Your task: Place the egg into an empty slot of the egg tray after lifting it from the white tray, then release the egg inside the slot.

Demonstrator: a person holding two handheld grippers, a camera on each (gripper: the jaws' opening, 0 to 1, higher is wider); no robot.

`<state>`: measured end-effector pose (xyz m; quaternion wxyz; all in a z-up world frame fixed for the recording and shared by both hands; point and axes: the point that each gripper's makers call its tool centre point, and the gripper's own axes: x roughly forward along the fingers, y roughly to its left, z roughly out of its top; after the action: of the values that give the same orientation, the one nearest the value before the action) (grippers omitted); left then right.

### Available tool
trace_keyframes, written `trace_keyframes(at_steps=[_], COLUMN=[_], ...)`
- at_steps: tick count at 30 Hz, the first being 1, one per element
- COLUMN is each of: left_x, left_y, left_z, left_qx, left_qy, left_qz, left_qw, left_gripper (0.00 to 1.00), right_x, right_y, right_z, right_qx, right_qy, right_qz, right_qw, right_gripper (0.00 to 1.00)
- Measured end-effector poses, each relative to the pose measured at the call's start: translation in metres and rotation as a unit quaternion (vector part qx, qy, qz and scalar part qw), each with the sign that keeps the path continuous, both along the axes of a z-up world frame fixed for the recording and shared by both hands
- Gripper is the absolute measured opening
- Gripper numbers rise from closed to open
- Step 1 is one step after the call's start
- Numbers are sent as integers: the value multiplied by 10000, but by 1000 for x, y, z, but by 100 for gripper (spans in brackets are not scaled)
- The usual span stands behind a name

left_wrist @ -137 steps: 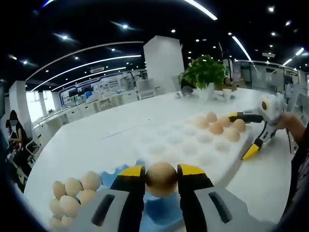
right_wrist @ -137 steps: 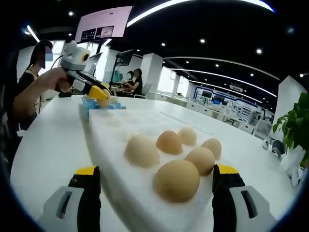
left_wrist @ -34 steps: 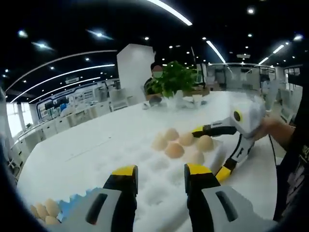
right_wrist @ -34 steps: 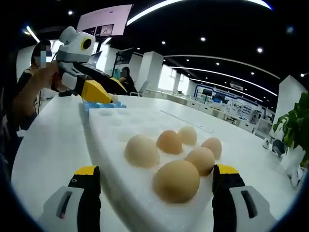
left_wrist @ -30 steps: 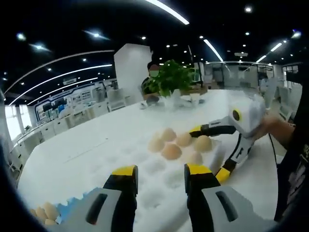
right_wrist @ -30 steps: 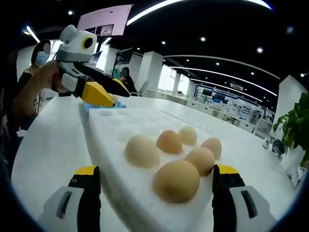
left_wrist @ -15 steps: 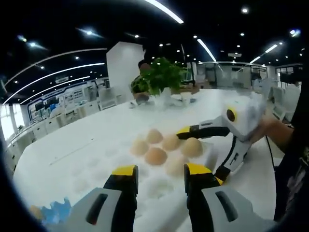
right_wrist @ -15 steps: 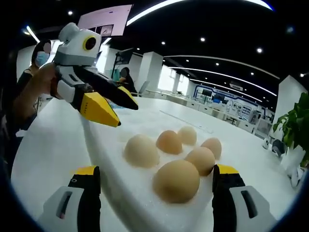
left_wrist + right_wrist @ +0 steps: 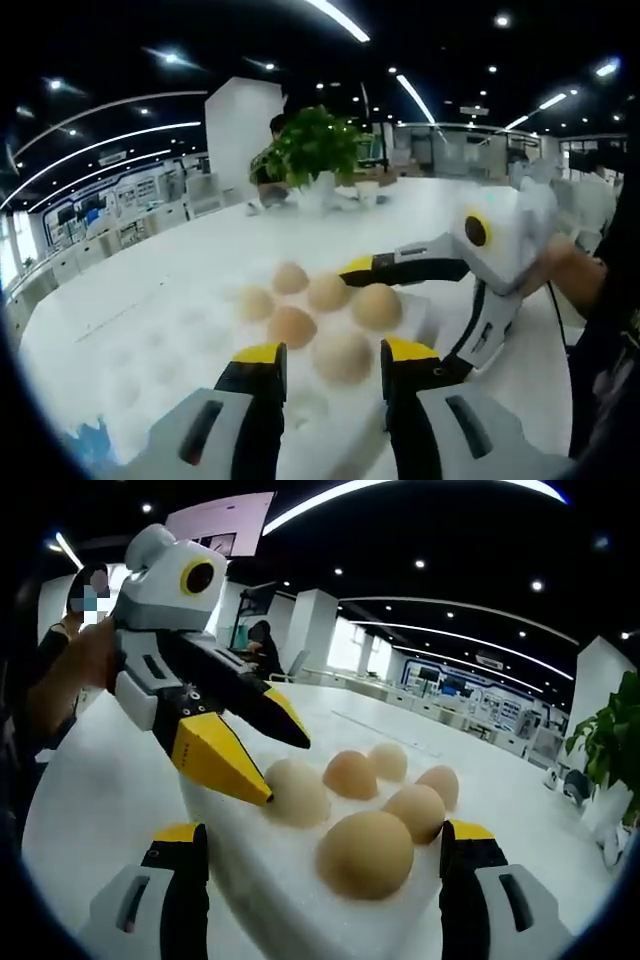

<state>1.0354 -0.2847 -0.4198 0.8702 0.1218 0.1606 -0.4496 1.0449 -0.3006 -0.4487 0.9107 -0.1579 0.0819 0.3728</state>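
Observation:
The white foam egg tray [image 9: 150, 340] lies on the table with a cluster of several brown eggs at one corner. My left gripper [image 9: 335, 352] is open, and the nearest egg [image 9: 342, 358] sits in its slot just beyond the jaw tips. In the right gripper view, the left gripper [image 9: 285, 770] hangs over the tray [image 9: 240, 880], its lower tip right beside that egg [image 9: 296, 792]. My right gripper [image 9: 325, 832] is open wide, its jaws on either side of the tray's corner, with another egg [image 9: 365, 853] between them. The left gripper view has the right gripper [image 9: 405, 315] at that corner.
A sliver of the blue tray [image 9: 85, 445] lies past the foam tray's far end. A potted plant [image 9: 305, 145] stands at the table's back. A person's hand [image 9: 75, 660] holds the left gripper. White table [image 9: 90, 780] surrounds the tray.
The left gripper held an egg 4.6 s ago and has been empty since 1.1 s ago. It has travelled from the blue tray end across to the egg cluster. The right gripper stayed put.

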Motion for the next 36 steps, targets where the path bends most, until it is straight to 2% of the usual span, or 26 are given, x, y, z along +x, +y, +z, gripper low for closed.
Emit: trace_keyframes(at_steps=[4, 5, 10, 20, 24, 36], left_x=[-1, -2, 0, 1, 0, 3], left_y=[-3, -6, -4, -7, -10, -9], left_z=[-9, -7, -7, -8, -8, -9], left_qx=[46, -131, -184, -234, -236, -285], left_qy=[125, 198, 289, 259, 259, 334], left_qz=[-6, -8, 65, 83, 13, 138], left_qw=[9999, 9997, 9994, 9994, 9994, 9989], left_gripper=[37, 36, 38, 34, 27, 26], right_x=[-1, -1, -2, -4, -4, -5], right_y=[0, 0, 0, 1, 1, 0], right_z=[0, 0, 1, 1, 1, 2], right_qx=[12, 13, 16, -50, -53, -33], right_qy=[-14, -16, -21, 58, 66, 65], right_qz=[19, 25, 44, 38, 40, 41], right_qw=[10000, 10000, 10000, 10000, 10000, 10000], right_gripper=[100, 100, 100, 100, 100, 100])
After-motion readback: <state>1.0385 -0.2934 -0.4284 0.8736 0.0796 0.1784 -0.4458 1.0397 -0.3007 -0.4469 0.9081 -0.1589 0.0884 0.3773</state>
